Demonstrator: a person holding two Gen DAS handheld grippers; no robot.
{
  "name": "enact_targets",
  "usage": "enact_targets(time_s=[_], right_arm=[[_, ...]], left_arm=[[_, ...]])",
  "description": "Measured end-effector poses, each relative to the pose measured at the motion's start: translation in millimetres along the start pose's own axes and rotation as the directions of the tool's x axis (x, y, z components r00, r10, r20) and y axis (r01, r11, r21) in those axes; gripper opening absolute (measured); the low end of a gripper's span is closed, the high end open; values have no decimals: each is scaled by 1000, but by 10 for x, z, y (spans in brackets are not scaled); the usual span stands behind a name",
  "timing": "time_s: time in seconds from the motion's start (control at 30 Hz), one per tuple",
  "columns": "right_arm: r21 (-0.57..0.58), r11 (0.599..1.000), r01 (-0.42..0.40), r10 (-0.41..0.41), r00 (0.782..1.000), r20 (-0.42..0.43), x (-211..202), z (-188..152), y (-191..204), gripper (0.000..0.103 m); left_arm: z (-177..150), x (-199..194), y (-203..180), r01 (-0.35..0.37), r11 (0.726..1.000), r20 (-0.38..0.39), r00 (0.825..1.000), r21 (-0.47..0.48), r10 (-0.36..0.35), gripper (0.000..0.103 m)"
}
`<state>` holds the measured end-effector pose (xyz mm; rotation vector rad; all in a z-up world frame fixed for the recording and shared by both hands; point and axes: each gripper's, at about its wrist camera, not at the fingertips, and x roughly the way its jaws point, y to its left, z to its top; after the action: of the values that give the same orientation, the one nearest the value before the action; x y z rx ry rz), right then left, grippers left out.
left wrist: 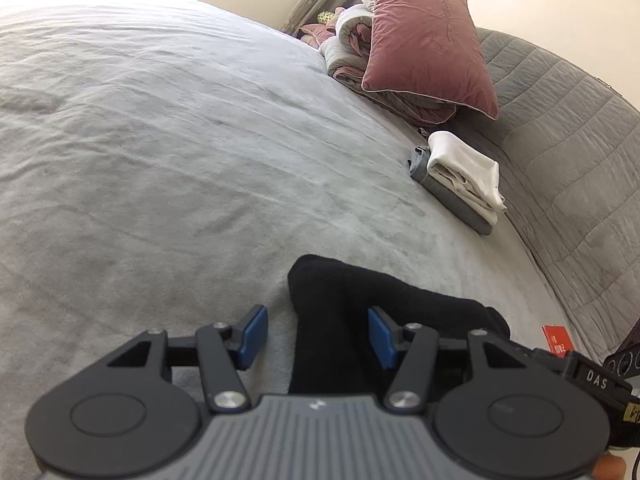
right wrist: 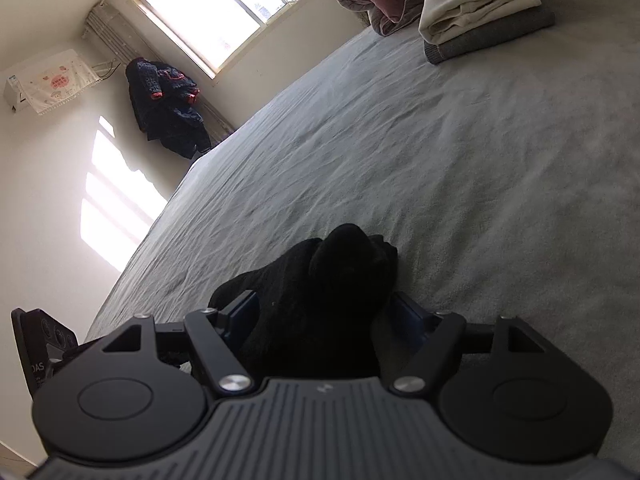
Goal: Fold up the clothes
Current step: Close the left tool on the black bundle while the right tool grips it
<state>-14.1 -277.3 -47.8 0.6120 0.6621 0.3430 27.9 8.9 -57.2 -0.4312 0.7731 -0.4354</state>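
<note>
The black garment (left wrist: 344, 312) lies bunched on the bed (left wrist: 160, 160), running away from both grippers between their spread jaws. The left gripper (left wrist: 318, 334) stands wide; the right gripper (right wrist: 324, 312) too, and deeper over the cloth, so nearer.

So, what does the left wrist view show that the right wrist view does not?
Only the left wrist view: the headboard, a red card, the open left gripper.

Only the right wrist view: the window, an air conditioner, a hanging dark jacket, the open right gripper.

Both: the black garment, the folded stack, the pink pillow.
</note>
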Motion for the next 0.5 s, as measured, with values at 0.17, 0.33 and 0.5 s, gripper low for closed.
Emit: enact_targets(time_s=[0.17, 0.33, 0.5], right_arm=[[14, 1000, -11, 11, 1000, -11, 207, -29, 16, 27], [-26, 1000, -7, 9, 999, 44, 104, 27, 100, 27], [-101, 995, 5, 9, 990, 141, -24, 259, 216, 27]], left_arm=[[-16, 74, -94, 7, 1000, 20, 1000, 26, -8, 17], [129, 36, -369, 1, 992, 83, 997, 126, -12, 13], [426, 151, -649, 12, 982, 122, 992, 189, -35, 12]])
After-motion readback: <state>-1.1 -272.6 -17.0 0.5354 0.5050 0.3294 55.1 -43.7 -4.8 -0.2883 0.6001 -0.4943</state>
